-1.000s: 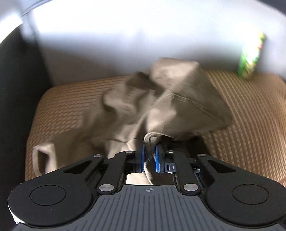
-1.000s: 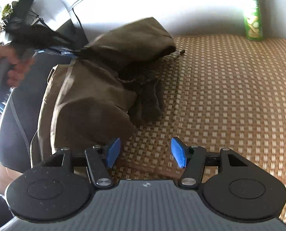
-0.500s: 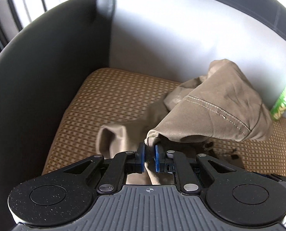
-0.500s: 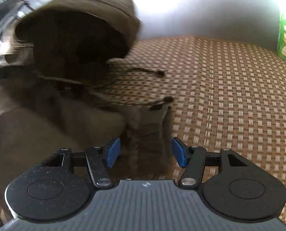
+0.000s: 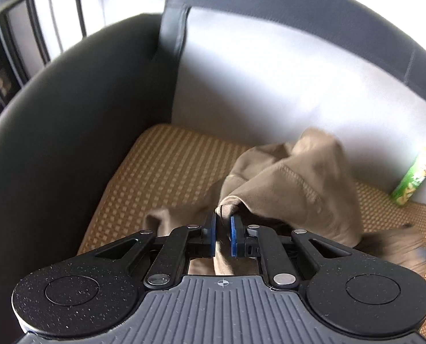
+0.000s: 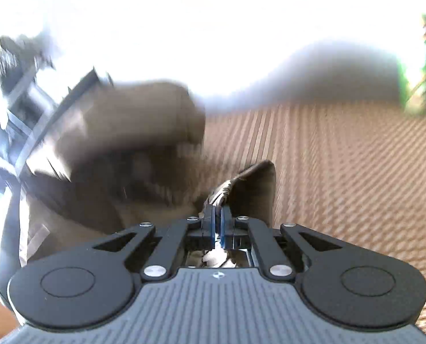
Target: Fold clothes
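A crumpled tan-brown garment (image 5: 296, 189) lies on the woven brown seat mat (image 5: 161, 177) of a sofa. My left gripper (image 5: 223, 223) is shut on a bunched edge of it and holds that edge above the mat. In the right wrist view the same garment (image 6: 132, 132) is blurred by motion. My right gripper (image 6: 217, 215) is shut on another edge of the garment, a flap with a light drawstring standing up just past the fingertips (image 6: 210, 210).
A green snack can (image 5: 415, 176) stands against the white sofa backrest (image 5: 270, 91); it also shows blurred in the right wrist view (image 6: 416, 86). A dark sofa armrest (image 5: 55, 132) bounds the mat on the left. Open mat (image 6: 356, 172) lies to the right.
My right gripper, open a second ago, moved onto the garment and has shut on its edge. My left gripper kept its grip and swung left toward the armrest.
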`<state>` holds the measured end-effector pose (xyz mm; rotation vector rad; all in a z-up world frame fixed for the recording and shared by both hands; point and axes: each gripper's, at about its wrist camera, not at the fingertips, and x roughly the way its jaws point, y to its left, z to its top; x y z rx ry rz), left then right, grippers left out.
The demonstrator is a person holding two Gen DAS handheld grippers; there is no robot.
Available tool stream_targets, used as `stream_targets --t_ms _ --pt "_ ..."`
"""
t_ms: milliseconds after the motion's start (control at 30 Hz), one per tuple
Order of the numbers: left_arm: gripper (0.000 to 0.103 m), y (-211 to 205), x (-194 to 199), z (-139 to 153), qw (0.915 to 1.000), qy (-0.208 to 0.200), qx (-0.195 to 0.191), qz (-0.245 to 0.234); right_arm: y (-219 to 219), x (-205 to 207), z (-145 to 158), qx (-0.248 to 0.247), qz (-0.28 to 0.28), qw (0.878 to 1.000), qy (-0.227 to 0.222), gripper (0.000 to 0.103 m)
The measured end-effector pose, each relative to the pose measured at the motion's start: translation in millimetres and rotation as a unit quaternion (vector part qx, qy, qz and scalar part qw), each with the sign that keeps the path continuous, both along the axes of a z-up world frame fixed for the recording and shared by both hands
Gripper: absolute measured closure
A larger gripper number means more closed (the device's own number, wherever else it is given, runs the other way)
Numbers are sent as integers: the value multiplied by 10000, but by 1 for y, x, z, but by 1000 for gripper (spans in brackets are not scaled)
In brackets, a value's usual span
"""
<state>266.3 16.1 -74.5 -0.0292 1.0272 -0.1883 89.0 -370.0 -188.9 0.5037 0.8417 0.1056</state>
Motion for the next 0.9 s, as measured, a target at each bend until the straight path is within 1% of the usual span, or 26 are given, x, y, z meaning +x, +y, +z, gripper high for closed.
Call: stream_targets --t_ms 67,100,133,167,267,300,333,400,433,500,567,600,633,733,800,867,900 --pt "98 -5 1 10 9999 -144 -4 -25 -27 -17 36 -56 -377 9983 -440 100" --pt "100 -8 1 15 9998 -216 -6 -37 -41 -25 54 -146 -576 9961 -658 100" --pt "103 -11 2 20 9996 -288 -8 -50 -57 -34 71 -290 -786 9928 -856 100" --pt "103 -13 2 25 9993 -360 -10 -62 -73 -42 88 -466 -1003 9884 -1041 99" --pt "103 -17 8 32 9988 -481 -61 -70 -126 -64 114 -1008 -1643 9731 -1260 99" --pt "103 -16 9 27 9990 -435 -63 -111 -141 -69 116 -1218 -1820 9683 -1198 99" --pt "103 -18 12 22 9992 -358 -10 -184 -154 -73 110 -1465 -1928 9647 -1033 99" --pt "103 -26 7 15 9990 -227 24 -392 -173 -82 89 -1873 -2050 9590 -571 99" --pt "103 -30 5 11 9986 -162 40 -496 -182 -88 75 -1979 -2151 9558 -313 99" --pt "103 -42 -1 0 9972 19 78 -750 -197 -105 49 -2113 -2482 9453 150 99" --pt "93 -56 -8 -13 9942 245 118 -1041 -215 -127 35 -2044 -2847 9356 442 99" --pt "84 -64 -16 -19 9927 360 135 -1147 -223 -139 34 -2019 -2988 9312 527 99" --pt "79 -73 -23 -25 9909 472 152 -1252 -230 -149 37 -2066 -3080 9270 560 99" --pt "78 -87 -40 -40 9859 666 235 -1514 -245 -180 54 -2341 -3299 9126 594 99" --pt "78 -93 -48 -48 9826 723 296 -1683 -257 -204 62 -2528 -3485 8995 747 99" --pt "76 -95 -51 -54 9807 792 319 -1761 -274 -218 56 -2733 -3614 8842 1138 97" --pt "75 -94 -51 -56 9804 831 315 -1761 -279 -223 47 -2780 -3625 8778 1444 96"
